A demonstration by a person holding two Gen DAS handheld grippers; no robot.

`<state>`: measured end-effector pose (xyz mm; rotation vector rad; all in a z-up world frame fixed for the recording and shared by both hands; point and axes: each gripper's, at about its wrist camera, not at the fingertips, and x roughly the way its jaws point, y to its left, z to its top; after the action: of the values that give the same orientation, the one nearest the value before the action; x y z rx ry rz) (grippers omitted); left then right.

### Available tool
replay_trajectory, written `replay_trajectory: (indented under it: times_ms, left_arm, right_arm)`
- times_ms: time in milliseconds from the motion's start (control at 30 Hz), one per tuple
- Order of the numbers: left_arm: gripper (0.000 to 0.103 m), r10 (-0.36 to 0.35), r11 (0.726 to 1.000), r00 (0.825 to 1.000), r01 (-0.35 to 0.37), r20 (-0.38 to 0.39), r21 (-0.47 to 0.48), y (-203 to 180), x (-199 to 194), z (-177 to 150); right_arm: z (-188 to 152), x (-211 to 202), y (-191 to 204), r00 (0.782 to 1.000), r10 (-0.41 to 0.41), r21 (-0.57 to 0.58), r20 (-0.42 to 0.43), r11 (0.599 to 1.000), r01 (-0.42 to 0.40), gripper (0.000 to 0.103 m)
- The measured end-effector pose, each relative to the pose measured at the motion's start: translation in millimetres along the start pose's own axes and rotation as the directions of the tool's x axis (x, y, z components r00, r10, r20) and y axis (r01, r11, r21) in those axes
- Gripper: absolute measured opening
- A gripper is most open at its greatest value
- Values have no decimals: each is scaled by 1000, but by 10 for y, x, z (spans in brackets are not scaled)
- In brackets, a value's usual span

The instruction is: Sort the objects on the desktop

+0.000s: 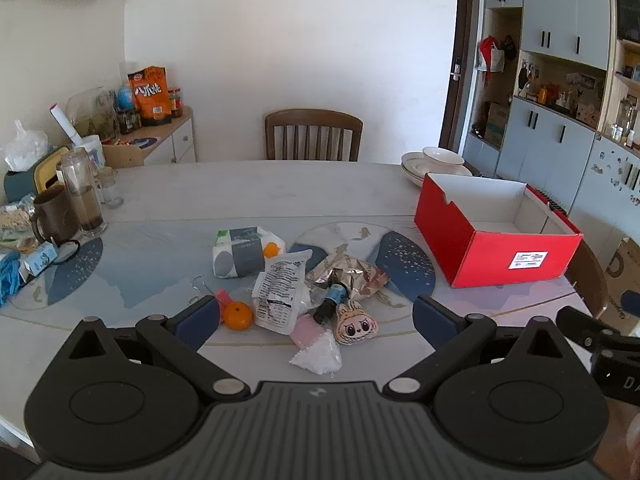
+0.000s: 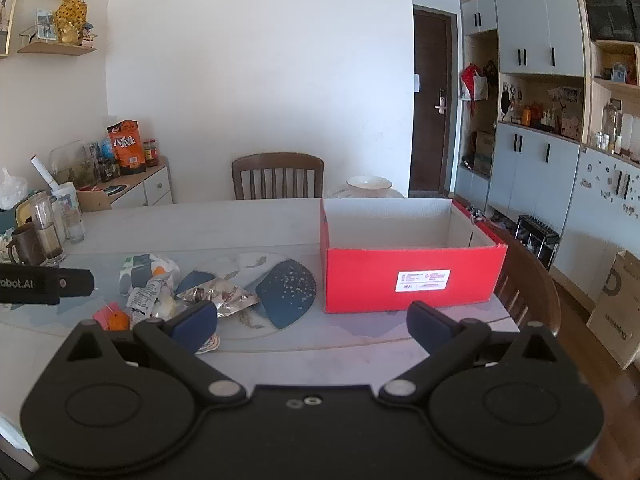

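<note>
A heap of small things lies mid-table: a white printed pouch (image 1: 280,288), a crumpled foil wrapper (image 1: 348,274), a small dark bottle with a blue label (image 1: 330,300), a cartoon face charm (image 1: 354,324), a pink and white sachet (image 1: 314,344), an orange (image 1: 238,316) and a grey-banded white packet (image 1: 240,252). An empty red box (image 1: 496,256) stands to the right. My left gripper (image 1: 316,320) hovers open just before the heap, nothing between its fingers. My right gripper (image 2: 314,326) is open in front of the red box (image 2: 408,280), the heap (image 2: 160,296) at its left.
A brown mug (image 1: 54,216), glass tumblers (image 1: 84,196) and packets crowd the table's left edge. Stacked white bowls (image 1: 436,164) sit behind the box. A wooden chair (image 1: 314,134) stands at the far side, another (image 2: 528,292) at the right. The left gripper's body (image 2: 44,282) shows at the left of the right wrist view.
</note>
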<state>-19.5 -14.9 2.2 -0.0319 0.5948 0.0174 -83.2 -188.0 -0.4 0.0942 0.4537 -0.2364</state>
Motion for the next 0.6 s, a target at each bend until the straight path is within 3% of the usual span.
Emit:
replay_trajectory:
  times_ms: [433,600]
  left_arm:
    - [103,48,998,995,-52,85,45,-19,111,-133]
    - [103,51,996,997,-55,60,64,94,329,-145]
  right_arm:
    - [-52,66,84,997,64,-66,49,996,-61,98]
    - [-48,232,181,998,63,-65,24,996,-62,97]
